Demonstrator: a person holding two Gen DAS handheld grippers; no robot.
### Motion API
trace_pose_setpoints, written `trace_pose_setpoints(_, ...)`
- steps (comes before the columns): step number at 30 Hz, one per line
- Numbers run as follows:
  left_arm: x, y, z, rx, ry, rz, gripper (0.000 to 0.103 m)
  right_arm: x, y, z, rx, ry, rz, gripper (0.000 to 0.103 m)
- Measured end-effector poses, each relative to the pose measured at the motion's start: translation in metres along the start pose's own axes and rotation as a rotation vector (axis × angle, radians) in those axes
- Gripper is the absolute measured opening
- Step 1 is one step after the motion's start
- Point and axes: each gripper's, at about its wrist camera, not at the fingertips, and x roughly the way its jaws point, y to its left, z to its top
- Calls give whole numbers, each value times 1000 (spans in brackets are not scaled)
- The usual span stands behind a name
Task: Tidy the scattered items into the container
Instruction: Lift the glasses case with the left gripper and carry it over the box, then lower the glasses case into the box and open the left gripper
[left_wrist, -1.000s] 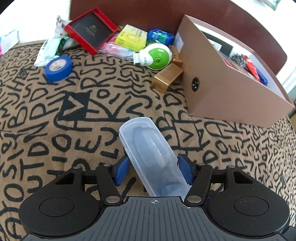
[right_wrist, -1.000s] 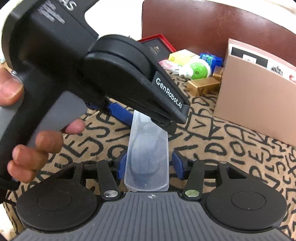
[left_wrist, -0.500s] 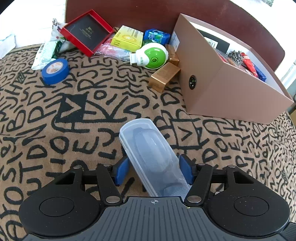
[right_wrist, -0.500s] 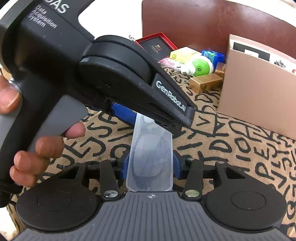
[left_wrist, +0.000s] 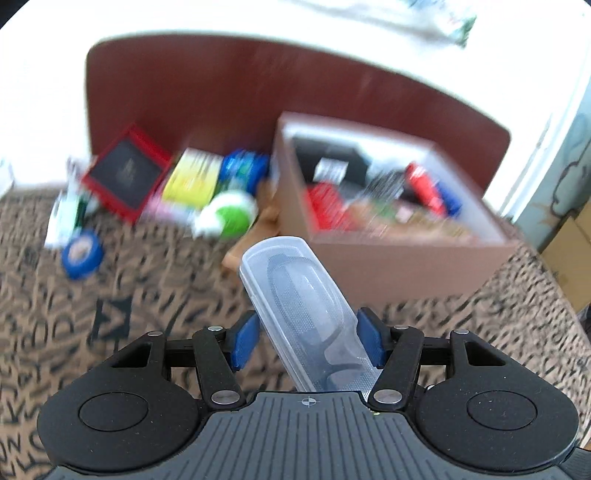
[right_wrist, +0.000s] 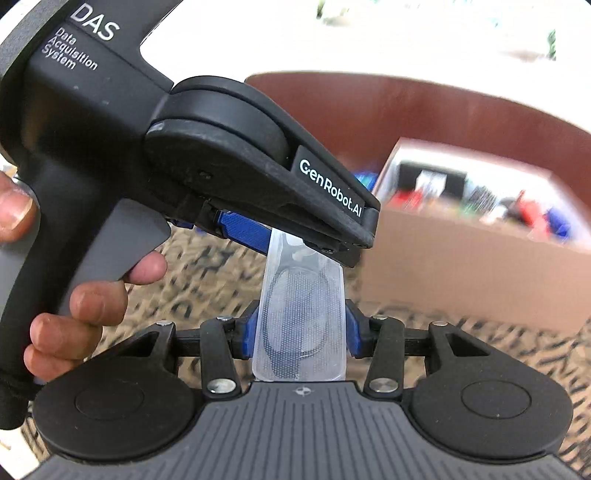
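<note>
1. Two handheld grippers meet over a surface covered in a brown cloth (left_wrist: 155, 280) printed with black letters.
2. A clear plastic case (left_wrist: 306, 317), with dark-rimmed glasses visible inside, is held in the air between them.
3. The left gripper (left_wrist: 306, 341) has its blue fingers (left_wrist: 243, 341) clenched on one end of the case, the case lying at a slant across them.
4. The right gripper (right_wrist: 300, 334) has its blue fingers (right_wrist: 352, 334) pressed against the other end of the same case.
5. A bare hand (right_wrist: 81, 295) grips the left gripper's grey handle.
6. Beyond the case, on the far right, sits an open brown cardboard box (left_wrist: 406, 262), already holding mixed items, blurred.
7. Left of the box lie scattered things: a green-and-white round object (left_wrist: 229, 218), a yellow box (left_wrist: 192, 181), a red-framed tray (left_wrist: 125, 173), and a roll of blue tape (left_wrist: 82, 254).
</note>
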Motion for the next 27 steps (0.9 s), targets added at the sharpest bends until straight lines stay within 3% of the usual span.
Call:
trace_pose_setpoints(6,-6,-42,46,72,-103,-38,59,-13,-30,28,5,-117,-83,49)
trace_pose_setpoints(12,9,-71,83,115,-152,-90,59,-24,-73,47,41,-173,-136,49)
trace_pose_setpoints(17,36,-83,111,122,-142,-147,58,-18,-103,58,71,-176,-175,49)
trace_pose_setpoints(27,103,-102,153,115,-96,-239,58,46,-183,84,132,-116,-215,49)
